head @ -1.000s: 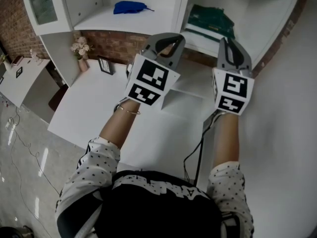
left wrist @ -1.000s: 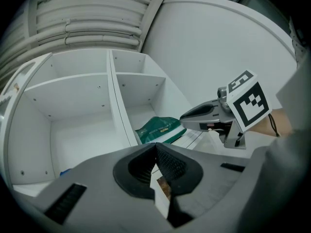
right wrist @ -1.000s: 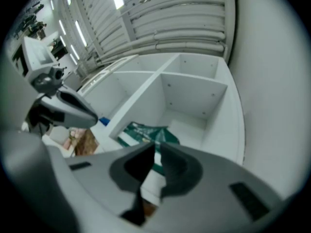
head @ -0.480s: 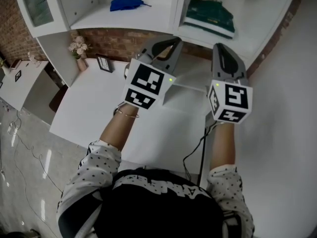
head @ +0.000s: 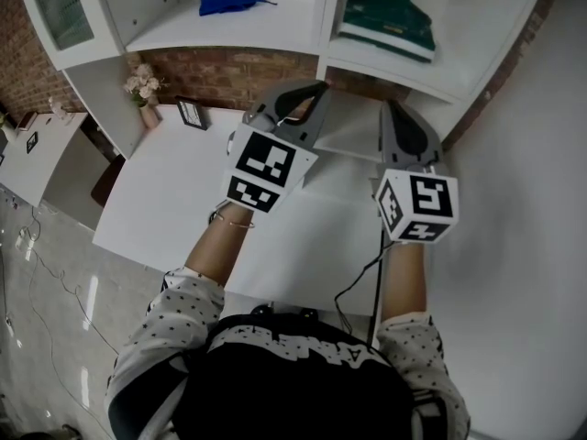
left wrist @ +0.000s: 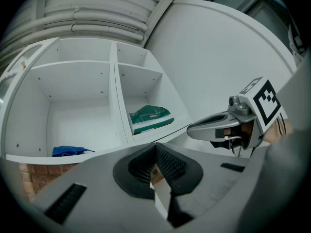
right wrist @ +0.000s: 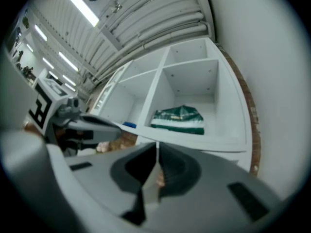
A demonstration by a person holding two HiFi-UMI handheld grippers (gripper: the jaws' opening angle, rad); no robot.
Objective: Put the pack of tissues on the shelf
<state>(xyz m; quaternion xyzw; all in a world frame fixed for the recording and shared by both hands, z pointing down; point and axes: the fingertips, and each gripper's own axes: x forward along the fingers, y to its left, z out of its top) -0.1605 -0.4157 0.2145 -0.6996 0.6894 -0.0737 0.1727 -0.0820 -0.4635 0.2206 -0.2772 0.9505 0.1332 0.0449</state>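
The green pack of tissues [head: 385,24] lies flat in the right compartment of the white shelf [head: 323,26]. It also shows as the green pack [left wrist: 150,118] in the left gripper view and the green pack [right wrist: 179,119] in the right gripper view. My left gripper [head: 307,94] hangs over the table below the shelf, shut and empty. My right gripper [head: 396,108] is beside it, also shut with nothing held, a short way below and in front of the pack. Each gripper's own jaws meet at the left gripper [left wrist: 155,147] and the right gripper [right wrist: 157,147].
A blue cloth [head: 229,1] lies in the shelf's left compartment. On the white table [head: 174,200] a flower vase [head: 144,90] and a small picture frame [head: 192,115] stand against the brick wall. A black cable [head: 356,287] hangs from the right gripper. A low white side table [head: 37,145] stands at left.
Both grippers have drawn back from the shelf toward me and sit lower in the head view. The pack stays on the shelf.
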